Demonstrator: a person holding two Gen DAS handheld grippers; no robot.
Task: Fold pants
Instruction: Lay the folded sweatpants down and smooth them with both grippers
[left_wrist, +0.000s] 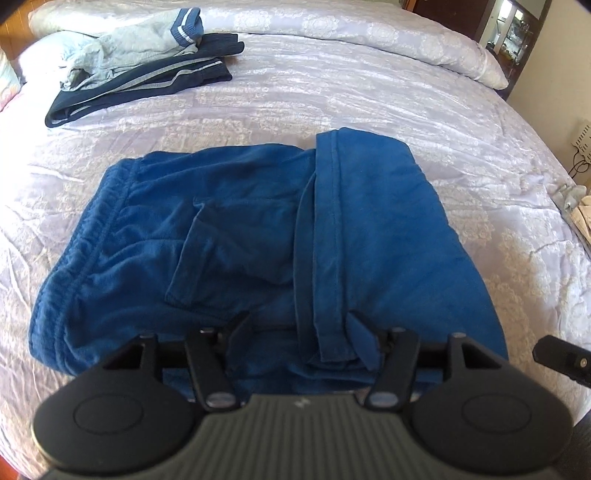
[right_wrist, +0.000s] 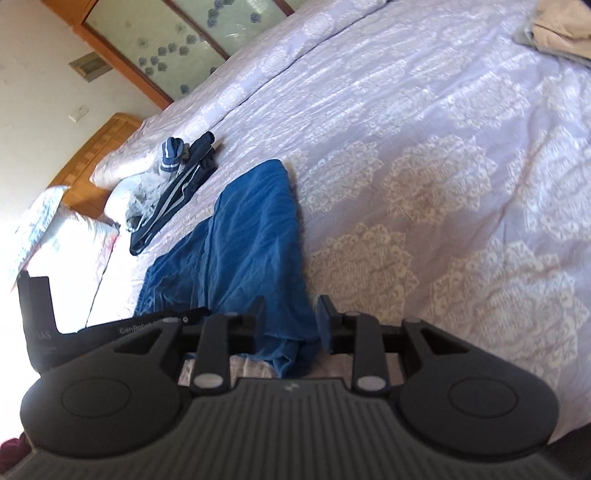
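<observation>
Blue pants (left_wrist: 236, 229) lie folded on the lilac bedspread (left_wrist: 332, 96), waistband to the left and a leg laid across the right side. My left gripper (left_wrist: 301, 326) is at their near edge. Its jaws stand apart over the leg's hem strip, and a flap of cloth drapes over the right finger (left_wrist: 364, 338) without being pinched. In the right wrist view the pants (right_wrist: 243, 236) stretch away from my right gripper (right_wrist: 291, 314). A bunched corner of them sits loosely between its narrowly parted jaws. The left gripper's body (right_wrist: 40, 325) shows at the left edge.
A stack of navy striped pants (left_wrist: 147, 81) with a grey garment (left_wrist: 136, 44) on top lies at the back left, near pillows (right_wrist: 74, 236). A beige garment (right_wrist: 561, 29) lies at the far right. A wooden headboard (right_wrist: 107, 136) stands behind.
</observation>
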